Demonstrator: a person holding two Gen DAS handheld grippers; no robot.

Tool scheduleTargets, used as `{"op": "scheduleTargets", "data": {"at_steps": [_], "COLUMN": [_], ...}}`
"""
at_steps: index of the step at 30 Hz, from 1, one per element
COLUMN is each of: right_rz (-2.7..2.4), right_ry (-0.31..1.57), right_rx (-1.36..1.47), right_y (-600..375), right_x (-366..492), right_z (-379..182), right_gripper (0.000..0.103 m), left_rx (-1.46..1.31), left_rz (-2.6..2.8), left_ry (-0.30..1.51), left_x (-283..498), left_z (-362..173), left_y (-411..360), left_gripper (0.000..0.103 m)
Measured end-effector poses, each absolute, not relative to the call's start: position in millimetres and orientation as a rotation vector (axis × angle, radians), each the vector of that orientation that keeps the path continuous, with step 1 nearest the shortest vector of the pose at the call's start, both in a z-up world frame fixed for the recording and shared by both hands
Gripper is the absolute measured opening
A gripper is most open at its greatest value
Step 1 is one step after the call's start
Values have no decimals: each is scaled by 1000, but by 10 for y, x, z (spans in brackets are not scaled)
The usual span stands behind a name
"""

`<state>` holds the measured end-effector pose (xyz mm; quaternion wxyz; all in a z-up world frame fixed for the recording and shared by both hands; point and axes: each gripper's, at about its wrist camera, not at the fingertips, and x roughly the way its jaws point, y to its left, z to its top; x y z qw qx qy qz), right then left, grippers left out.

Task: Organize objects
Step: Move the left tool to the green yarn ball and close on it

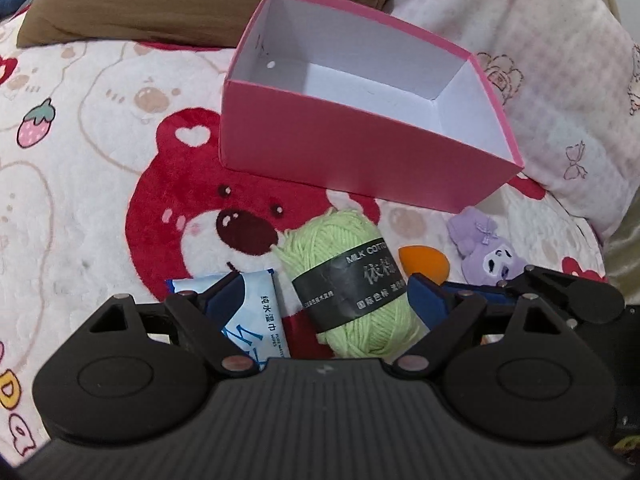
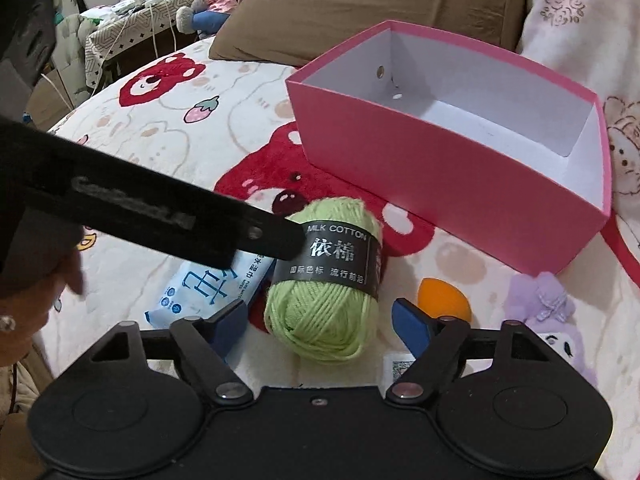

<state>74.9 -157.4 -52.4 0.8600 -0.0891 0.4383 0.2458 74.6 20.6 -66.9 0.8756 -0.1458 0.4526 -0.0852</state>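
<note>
A ball of light green yarn (image 1: pixel 352 280) (image 2: pixel 324 300) with a black label lies on the blanket in front of an open pink box (image 1: pixel 360 152) (image 2: pixel 440 184) with white, bare inside walls. My left gripper (image 1: pixel 324 296) is open; the yarn lies between its blue fingers, and the left finger (image 1: pixel 224 292) hangs over a blue-and-white wipes pack (image 1: pixel 260 312) (image 2: pixel 200 288). My right gripper (image 2: pixel 320 324) is open too and straddles the yarn's near end, with gaps on both sides. An orange sponge (image 1: pixel 424 260) (image 2: pixel 444 296) and a purple plush toy (image 1: pixel 484 248) (image 2: pixel 548 304) lie to the right.
Everything rests on a soft bed blanket (image 1: pixel 100 140) printed with red bears. A brown pillow (image 2: pixel 380 0) lies behind the box and a pale floral pillow (image 1: pixel 540 60) to its right. The left gripper's black finger (image 2: pixel 224 228) crosses the right wrist view. A cluttered table (image 2: pixel 132 20) stands beyond the bed.
</note>
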Motion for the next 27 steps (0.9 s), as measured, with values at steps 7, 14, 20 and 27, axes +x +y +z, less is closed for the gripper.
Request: {"op": "scheduleTargets", "data": {"at_steps": [7, 14, 20, 27], "right_rz": [516, 527, 487, 433], "right_ry": [933, 921, 930, 929], "right_rx": [-181, -177, -170, -141], "right_y": [-1540, -1545, -1502, -1522], "right_x": [851, 868, 879, 873], "right_z": [-694, -823, -895, -1043], "right_gripper": [69, 64, 60, 66], "left_rx": [-372, -510, -609, -681], "left_rz": [-194, -251, -261, -256], "left_ry": [963, 1002, 1011, 1057], "left_x": [795, 754, 765, 768], "left_z": [-873, -1107, -1282, -1381], "left_y": [287, 242, 282, 312], "left_gripper": [81, 61, 60, 53]}}
